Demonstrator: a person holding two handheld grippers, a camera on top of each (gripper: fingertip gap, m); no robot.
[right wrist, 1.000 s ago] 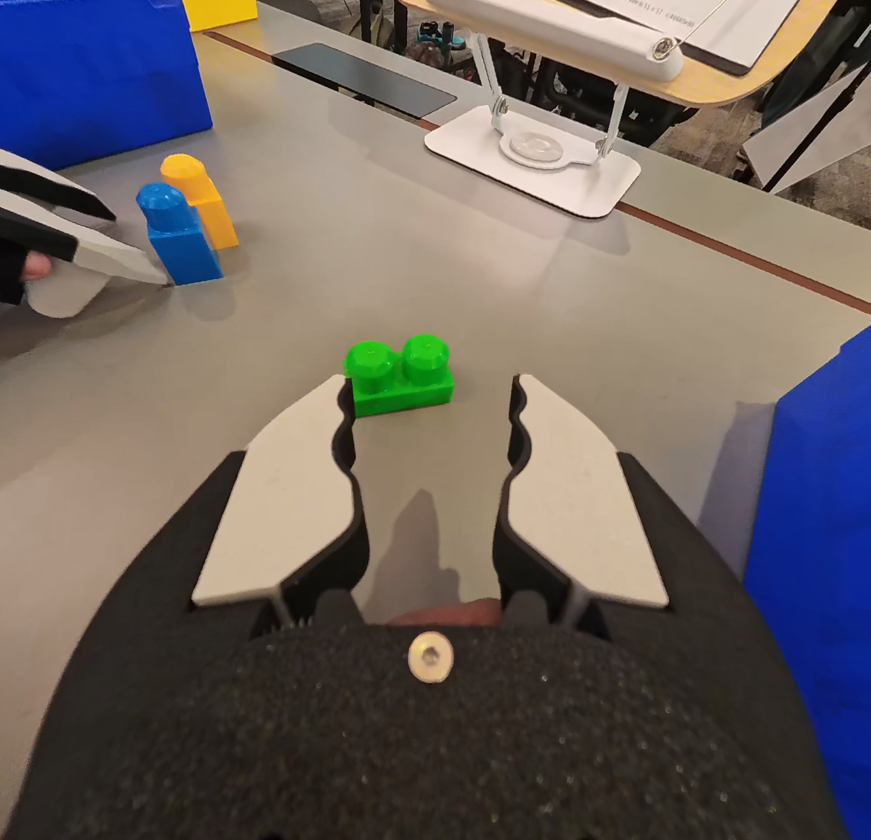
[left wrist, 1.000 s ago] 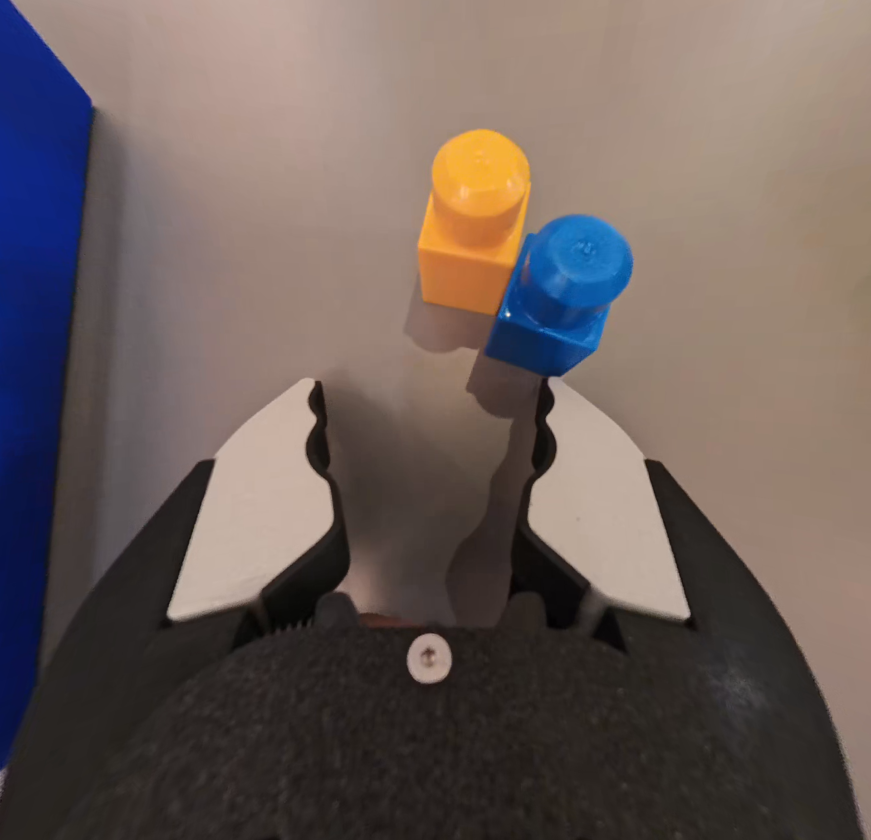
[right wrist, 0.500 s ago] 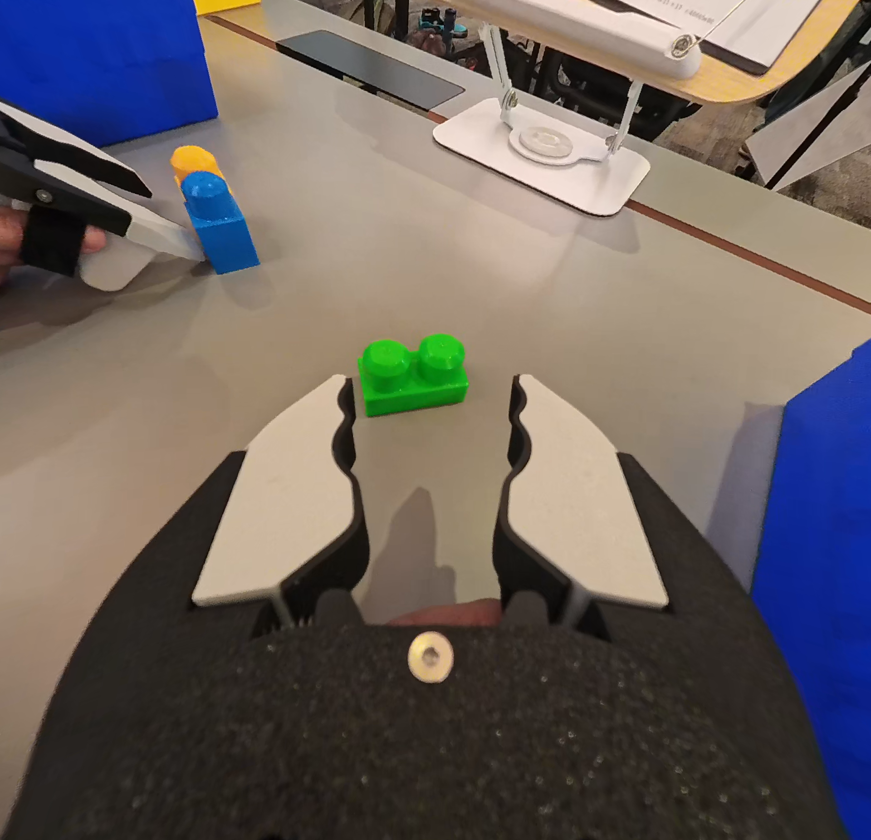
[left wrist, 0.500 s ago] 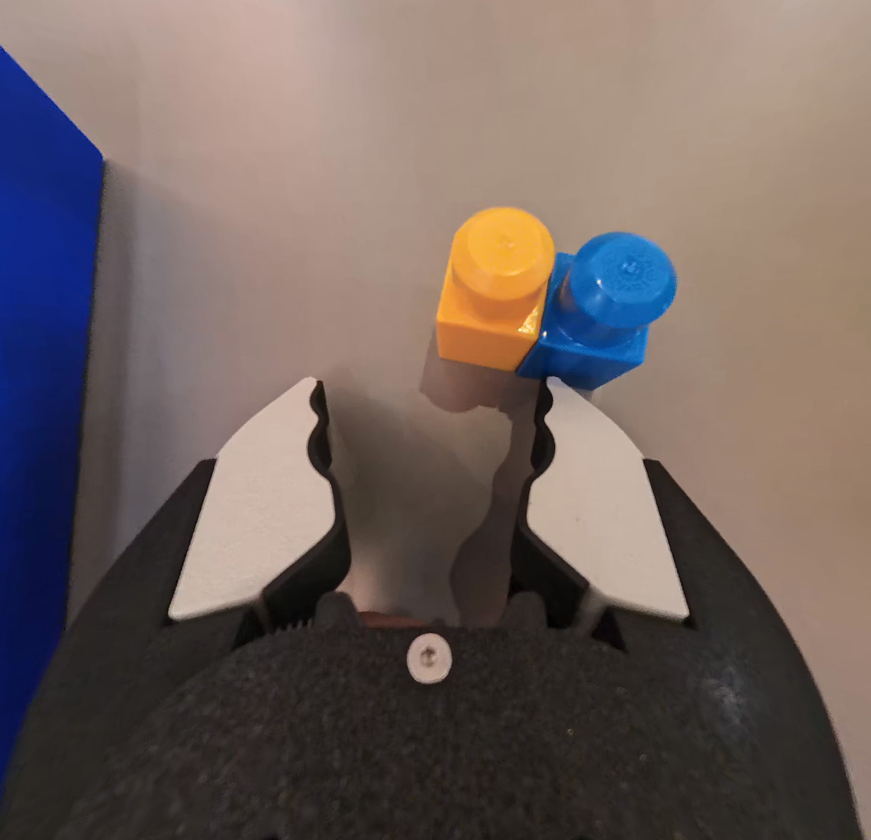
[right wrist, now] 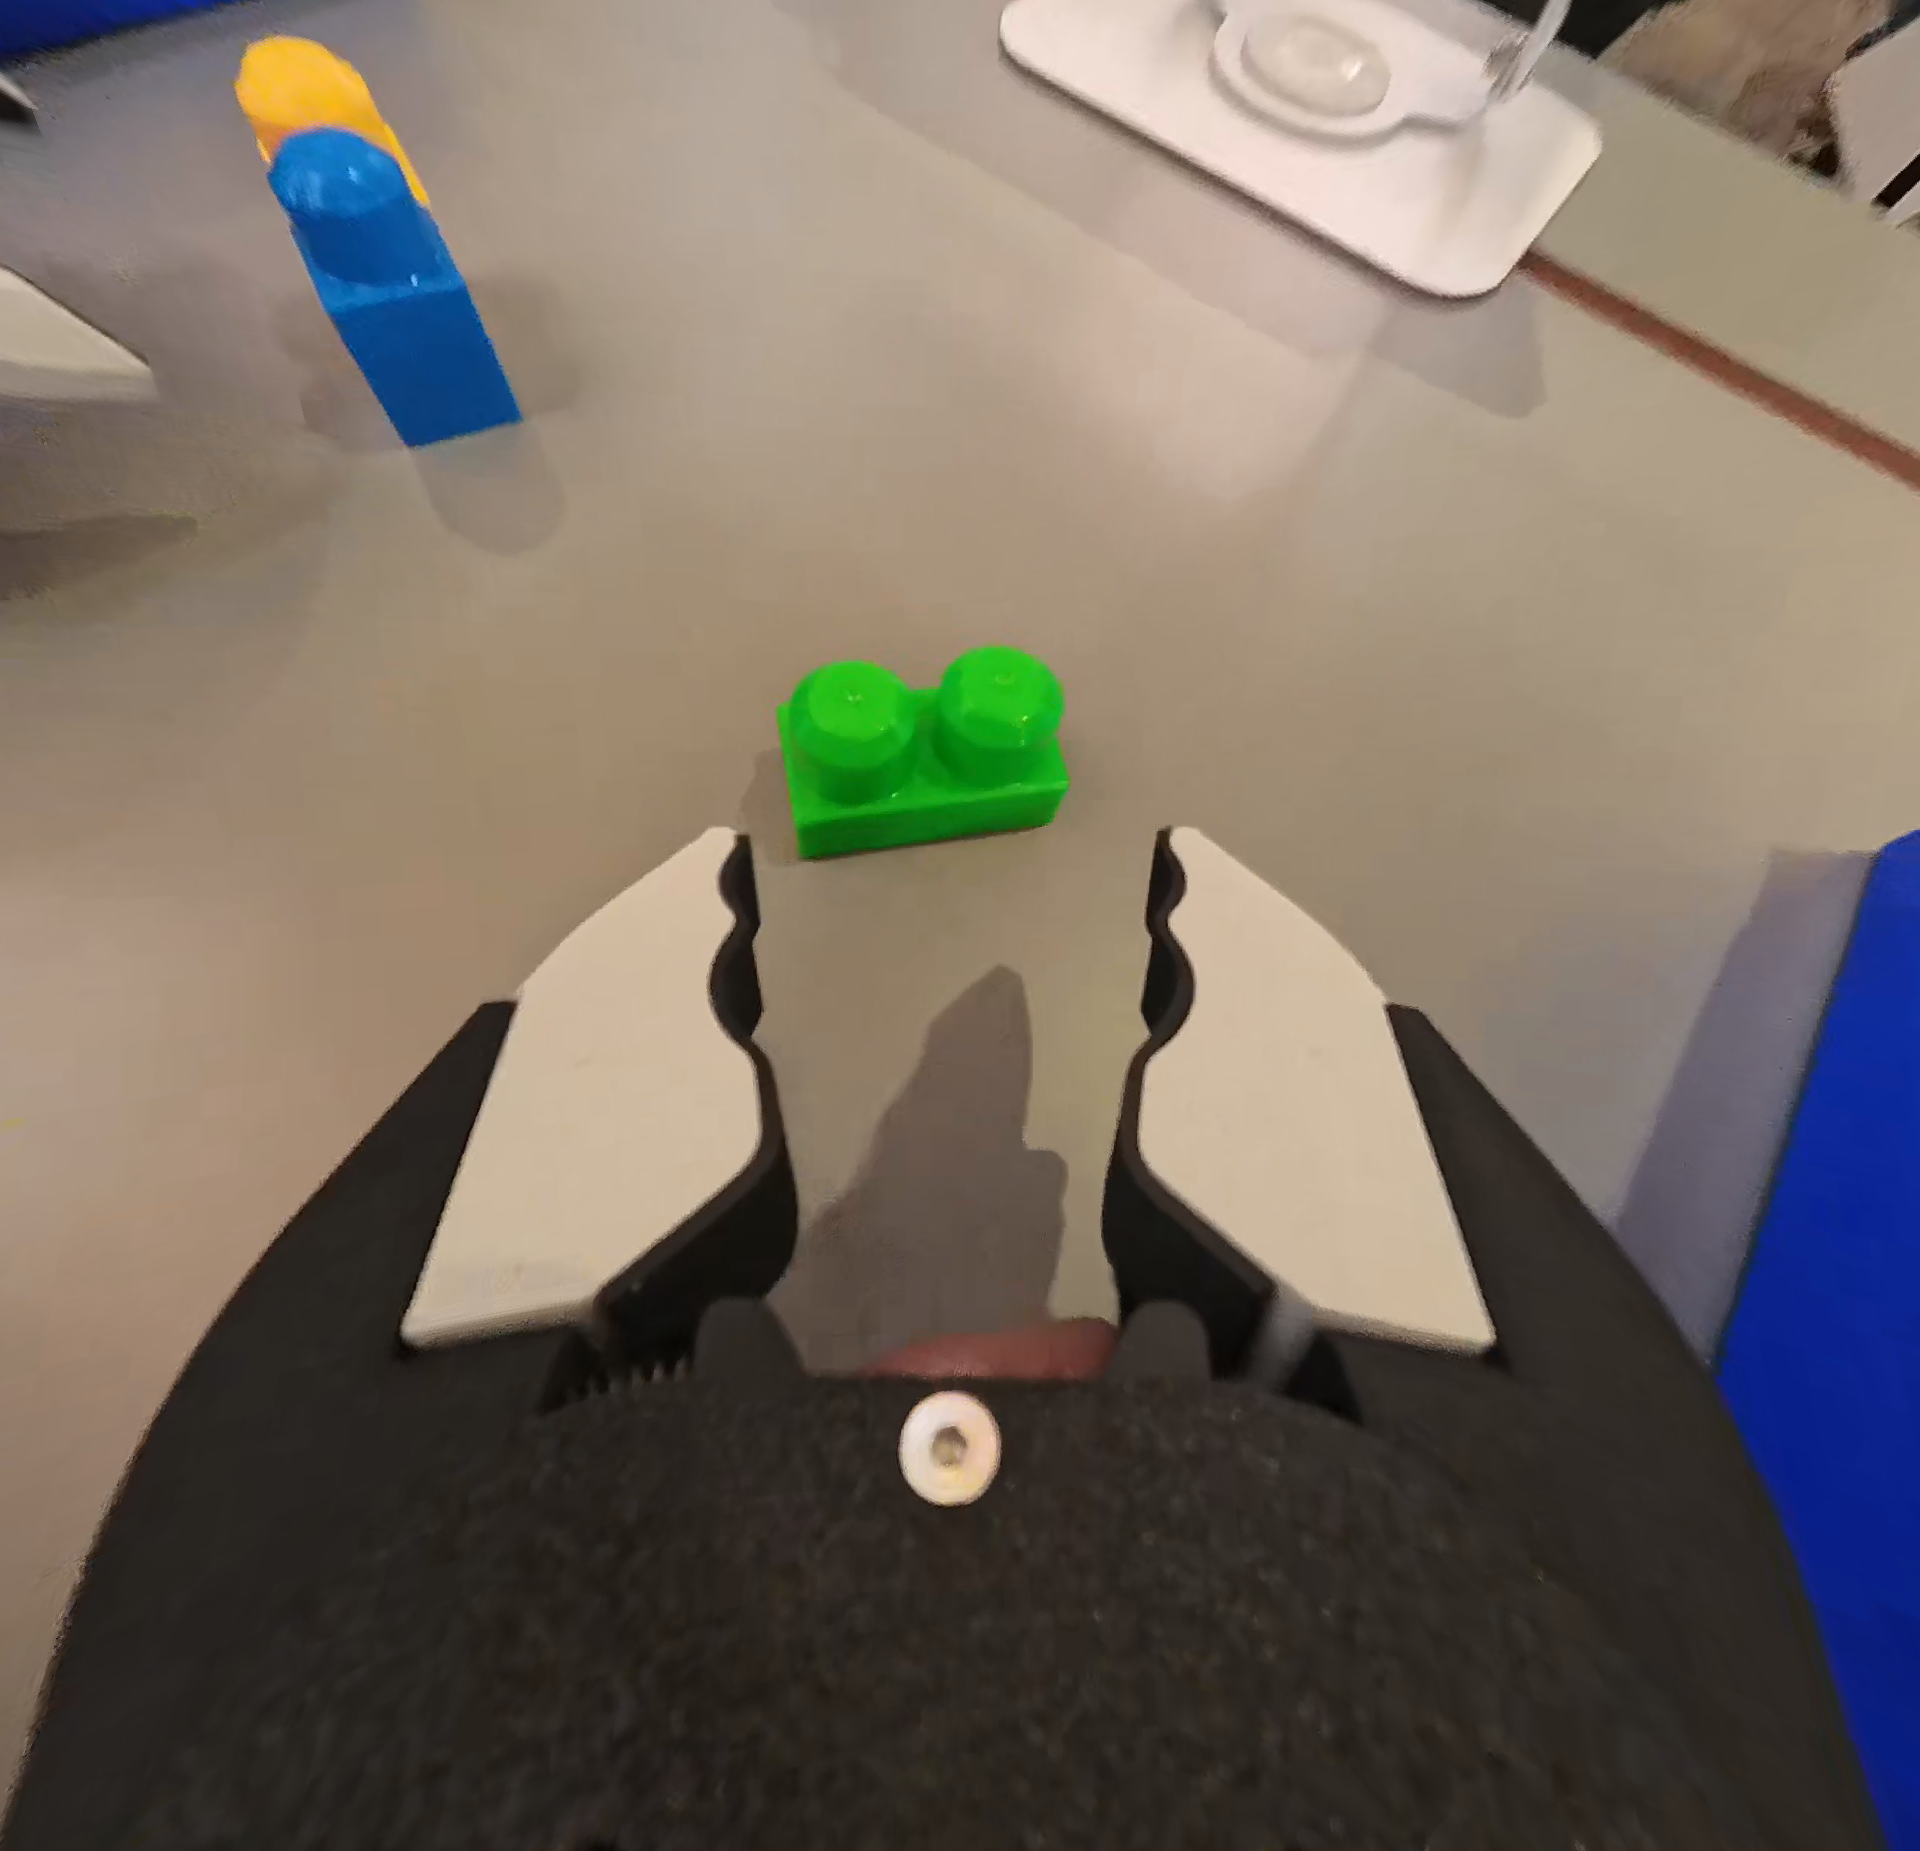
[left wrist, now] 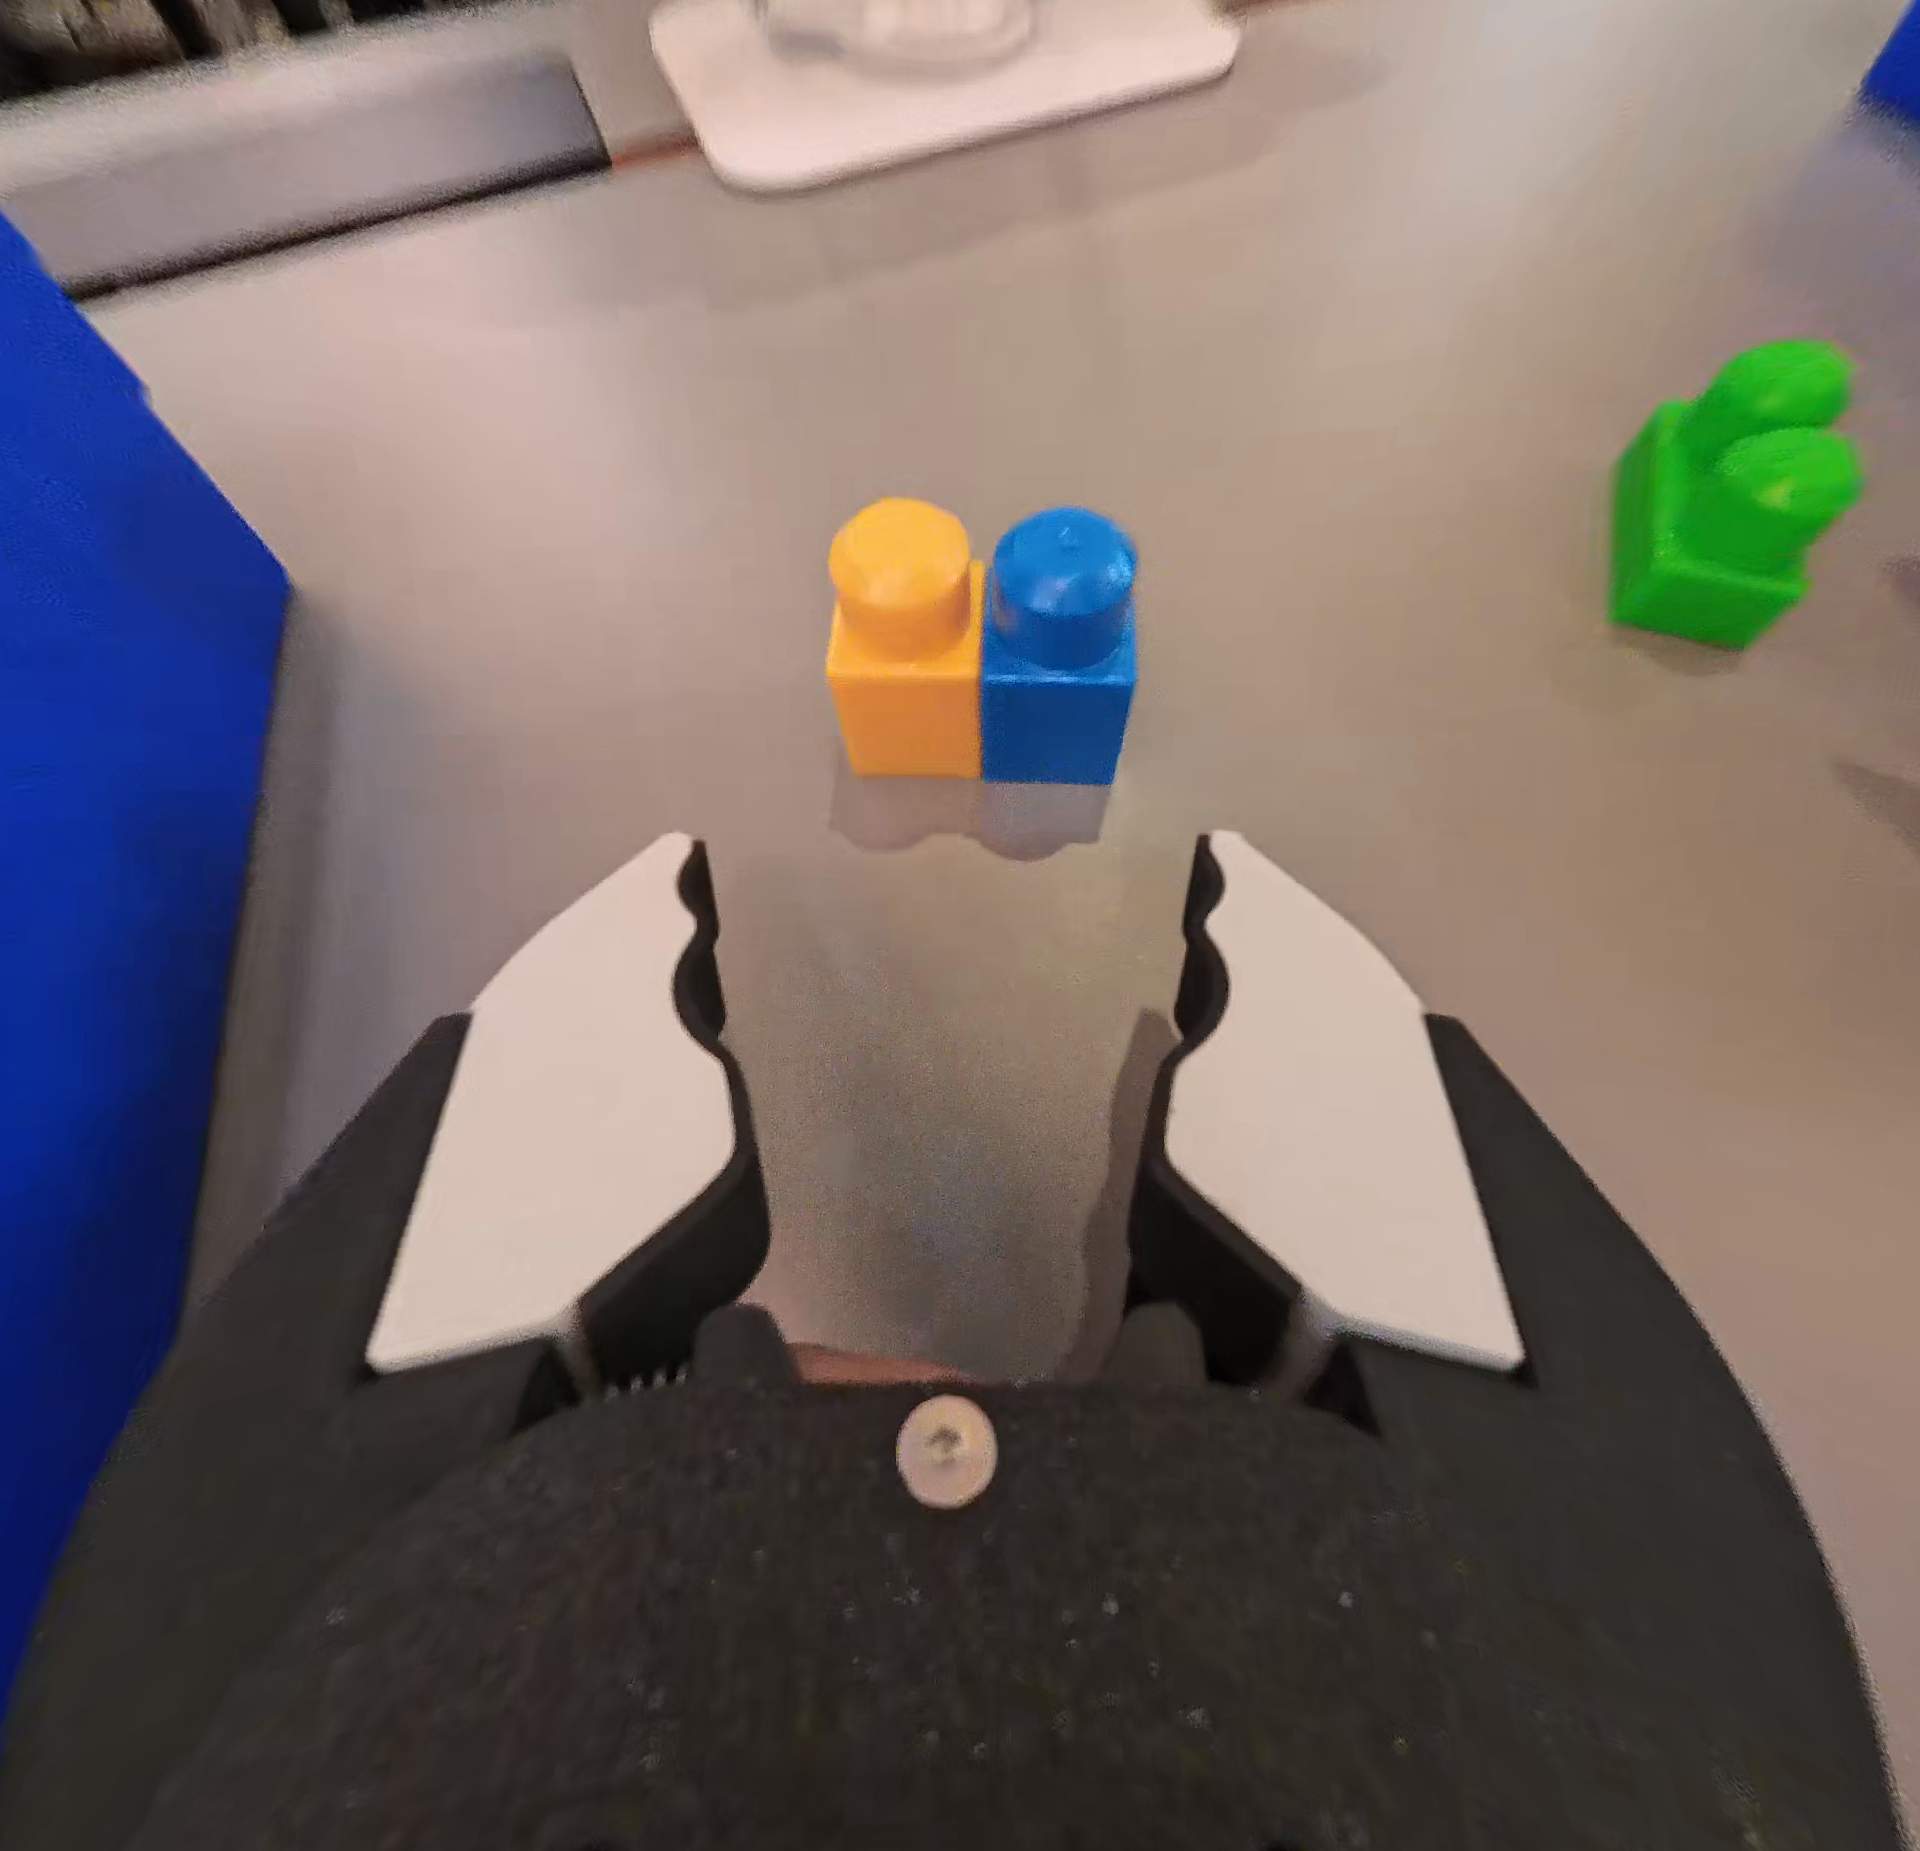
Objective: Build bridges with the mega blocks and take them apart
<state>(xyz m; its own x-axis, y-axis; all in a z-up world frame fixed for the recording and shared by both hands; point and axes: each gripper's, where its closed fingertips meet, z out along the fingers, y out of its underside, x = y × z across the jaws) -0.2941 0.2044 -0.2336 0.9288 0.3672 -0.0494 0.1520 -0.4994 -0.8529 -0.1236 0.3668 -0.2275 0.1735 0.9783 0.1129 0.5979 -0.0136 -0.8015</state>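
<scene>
pillars set: orange block (left wrist: 902, 648) and blue block (left wrist: 1055, 653) stand upright, touching, at 12 o'clock of the empty, wide left gripper (left wrist: 948, 851). green block (right wrist: 920, 752) lies loose at 12 o'clock of the empty, wide right gripper (right wrist: 948, 845). bridge not yet capped; teardown left.

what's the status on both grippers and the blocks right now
Left gripper open, empty, short of the touching orange single-stud plastic block and blue single-stud plastic block. Right gripper open, just behind the green two-stud plastic block. Nothing between.
</scene>
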